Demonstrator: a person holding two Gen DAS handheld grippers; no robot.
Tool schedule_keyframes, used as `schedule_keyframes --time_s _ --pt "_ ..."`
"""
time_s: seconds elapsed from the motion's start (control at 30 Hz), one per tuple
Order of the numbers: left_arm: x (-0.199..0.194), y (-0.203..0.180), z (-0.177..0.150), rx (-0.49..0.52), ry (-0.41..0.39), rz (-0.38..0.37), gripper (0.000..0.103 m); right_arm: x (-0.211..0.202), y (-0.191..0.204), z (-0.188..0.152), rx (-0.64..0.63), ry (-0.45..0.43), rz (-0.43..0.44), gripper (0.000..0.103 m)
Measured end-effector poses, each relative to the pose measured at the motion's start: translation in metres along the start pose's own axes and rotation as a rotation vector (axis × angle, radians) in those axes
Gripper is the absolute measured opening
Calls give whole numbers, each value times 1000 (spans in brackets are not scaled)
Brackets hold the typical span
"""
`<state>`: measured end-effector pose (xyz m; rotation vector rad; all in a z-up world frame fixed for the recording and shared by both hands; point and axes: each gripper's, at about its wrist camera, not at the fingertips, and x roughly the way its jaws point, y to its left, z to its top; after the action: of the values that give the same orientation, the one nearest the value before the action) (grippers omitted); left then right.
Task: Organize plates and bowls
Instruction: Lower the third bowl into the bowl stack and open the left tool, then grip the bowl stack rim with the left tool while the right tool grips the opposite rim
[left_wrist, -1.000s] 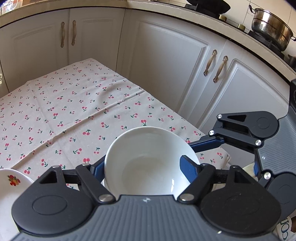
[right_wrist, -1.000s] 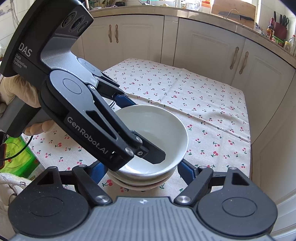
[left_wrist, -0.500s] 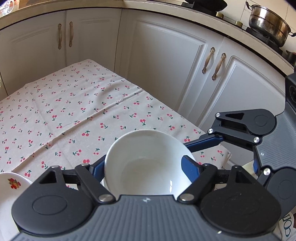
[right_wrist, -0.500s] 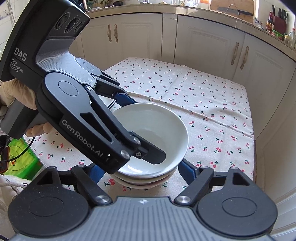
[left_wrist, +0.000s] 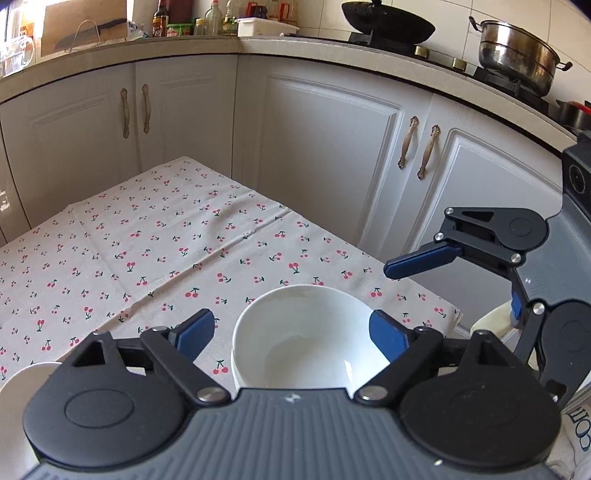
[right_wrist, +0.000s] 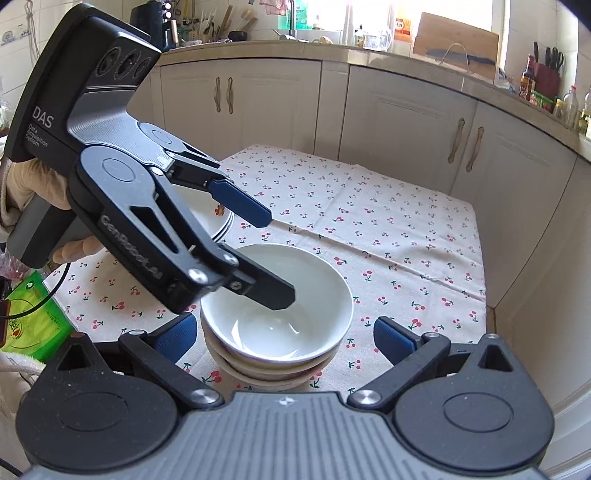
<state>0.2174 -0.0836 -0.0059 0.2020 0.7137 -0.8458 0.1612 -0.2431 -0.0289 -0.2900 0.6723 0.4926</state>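
Observation:
A white bowl (left_wrist: 306, 343) sits on top of a stack of bowls (right_wrist: 277, 354) on the cherry-print cloth. My left gripper (left_wrist: 291, 328) has the top bowl between its opening jaws. Its left pad stands well clear of the rim and its right pad is close beside it. In the right wrist view the left gripper (right_wrist: 276, 258) reaches in from the left, above the bowl. My right gripper (right_wrist: 284, 336) is opening too, with its pads (right_wrist: 395, 339) wide on either side of the stack and touching nothing. A stack of flowered plates (right_wrist: 221, 218) lies behind the left gripper.
The clothed table (left_wrist: 147, 251) ends at its right edge close to white cabinets (left_wrist: 325, 147). A green packet (right_wrist: 29, 321) lies off the table's left side. A gloved hand (right_wrist: 33, 188) holds the left gripper. A plate rim (left_wrist: 22, 373) shows at the lower left.
Both grippers' jaws have spread away from the white bowl. The left gripper has drawn back and up a little. The bowl stays on the stack.

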Motion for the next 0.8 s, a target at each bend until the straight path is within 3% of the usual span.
schedule_keyframes --time_s 0.27,0.53,0.8 --pt "-24 -5 -28 49 -46 -20 100 -11 15 -9 -74 -33 -16 103" --pt "-24 -14 -60 110 40 -6 101 -8 21 -21 -78 -4 -51 103" --pt "-19 -11 -71 108 41 20 101 3 19 -37 -72 46 -86 103"
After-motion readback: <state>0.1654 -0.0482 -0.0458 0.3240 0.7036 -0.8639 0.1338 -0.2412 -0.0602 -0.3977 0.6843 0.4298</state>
